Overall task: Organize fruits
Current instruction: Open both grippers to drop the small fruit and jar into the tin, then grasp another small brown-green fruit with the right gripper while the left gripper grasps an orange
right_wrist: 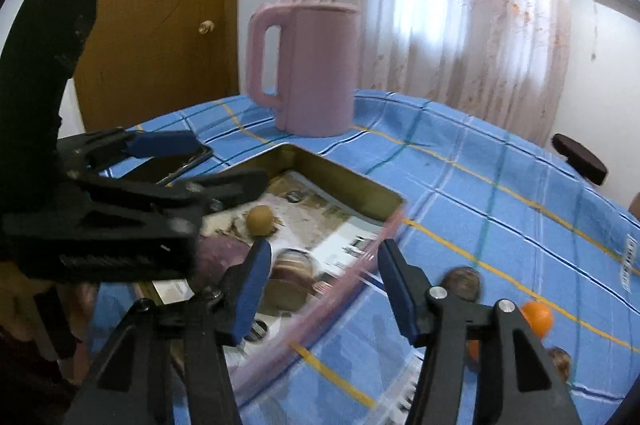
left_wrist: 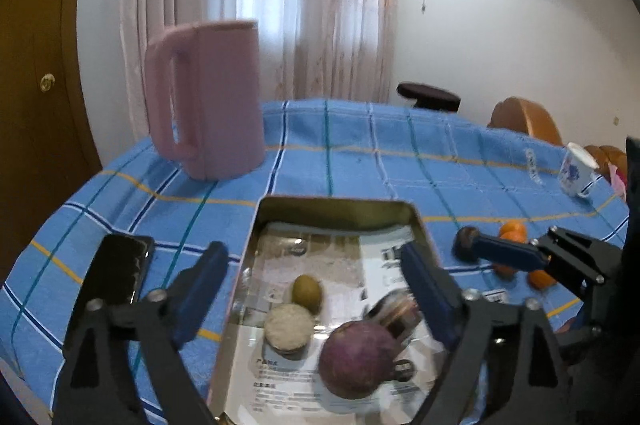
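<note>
A gold metal tray point(left_wrist: 332, 211) lined with printed paper sits on the blue checked tablecloth. In it lie a green-brown kiwi point(left_wrist: 307, 292), a round pale fruit point(left_wrist: 289, 327) and a purple passion fruit point(left_wrist: 360, 357). My left gripper point(left_wrist: 316, 265) hovers open over the tray, empty. My right gripper point(right_wrist: 322, 265) is open and empty above the tray's right rim point(right_wrist: 344, 281). It shows in the left wrist view as a blue finger point(left_wrist: 508, 251). A dark fruit point(right_wrist: 462, 281) and oranges point(right_wrist: 538, 317) lie on the cloth to the right.
A pink jug point(left_wrist: 208, 97) stands at the back left of the table. A black phone point(left_wrist: 116, 273) lies left of the tray. A white cup with blue flowers point(left_wrist: 576, 171) stands at the far right. A dark stool point(left_wrist: 428, 97) stands beyond the table.
</note>
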Demonstrator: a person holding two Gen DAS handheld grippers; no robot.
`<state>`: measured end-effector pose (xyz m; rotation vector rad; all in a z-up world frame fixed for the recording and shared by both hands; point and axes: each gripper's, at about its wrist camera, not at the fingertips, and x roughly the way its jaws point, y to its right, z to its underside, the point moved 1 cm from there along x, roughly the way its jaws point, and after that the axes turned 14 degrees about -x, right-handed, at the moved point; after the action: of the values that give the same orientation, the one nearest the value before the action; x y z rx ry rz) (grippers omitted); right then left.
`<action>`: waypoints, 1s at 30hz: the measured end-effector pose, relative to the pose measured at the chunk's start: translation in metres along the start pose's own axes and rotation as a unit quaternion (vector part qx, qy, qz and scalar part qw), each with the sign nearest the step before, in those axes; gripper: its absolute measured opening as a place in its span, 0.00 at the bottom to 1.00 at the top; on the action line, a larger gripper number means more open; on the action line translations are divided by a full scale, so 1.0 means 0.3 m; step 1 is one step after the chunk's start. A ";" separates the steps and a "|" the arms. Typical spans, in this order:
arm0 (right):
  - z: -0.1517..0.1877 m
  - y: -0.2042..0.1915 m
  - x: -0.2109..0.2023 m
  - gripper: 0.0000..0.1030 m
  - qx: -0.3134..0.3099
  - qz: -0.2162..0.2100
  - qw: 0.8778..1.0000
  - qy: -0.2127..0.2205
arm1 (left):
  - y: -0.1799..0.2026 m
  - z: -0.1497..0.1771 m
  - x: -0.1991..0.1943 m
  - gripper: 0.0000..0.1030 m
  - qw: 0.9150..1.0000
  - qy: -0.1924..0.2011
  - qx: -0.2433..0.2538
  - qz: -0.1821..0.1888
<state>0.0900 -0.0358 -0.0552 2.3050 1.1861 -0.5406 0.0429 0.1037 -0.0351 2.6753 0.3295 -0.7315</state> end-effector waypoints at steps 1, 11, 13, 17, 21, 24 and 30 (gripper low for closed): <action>0.018 0.019 -0.031 0.56 0.008 0.003 1.000 0.004 | 0.013 0.000 -0.012 0.93 1.000 0.004 0.000 0.008; 0.305 0.333 -0.259 0.56 0.120 0.125 0.983 -0.054 | 0.265 0.100 -0.009 0.93 0.996 -0.023 0.045 0.078; 0.353 0.373 -0.278 0.56 0.135 0.133 0.980 -0.067 | 0.322 0.132 0.004 0.93 0.994 -0.034 0.061 0.084; 0.405 0.392 -0.272 0.56 0.134 0.129 0.978 -0.099 | 0.404 0.175 0.033 0.93 0.992 -0.048 0.082 0.081; 0.423 0.398 -0.240 0.48 0.138 0.093 0.979 -0.114 | 0.447 0.197 0.052 0.93 0.991 -0.059 0.091 0.082; 0.419 0.396 -0.206 0.41 0.132 0.085 0.980 -0.127 | 0.470 0.207 0.062 0.93 0.990 -0.063 0.097 0.085; 0.432 0.398 -0.182 0.41 0.142 0.046 0.980 -0.130 | 0.497 0.218 0.071 0.93 0.988 -0.071 0.099 0.098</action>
<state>0.1436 -0.2064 -0.1006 2.4116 0.9227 -0.9983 0.0777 -0.0547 -0.0593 2.7656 -0.0445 -0.9285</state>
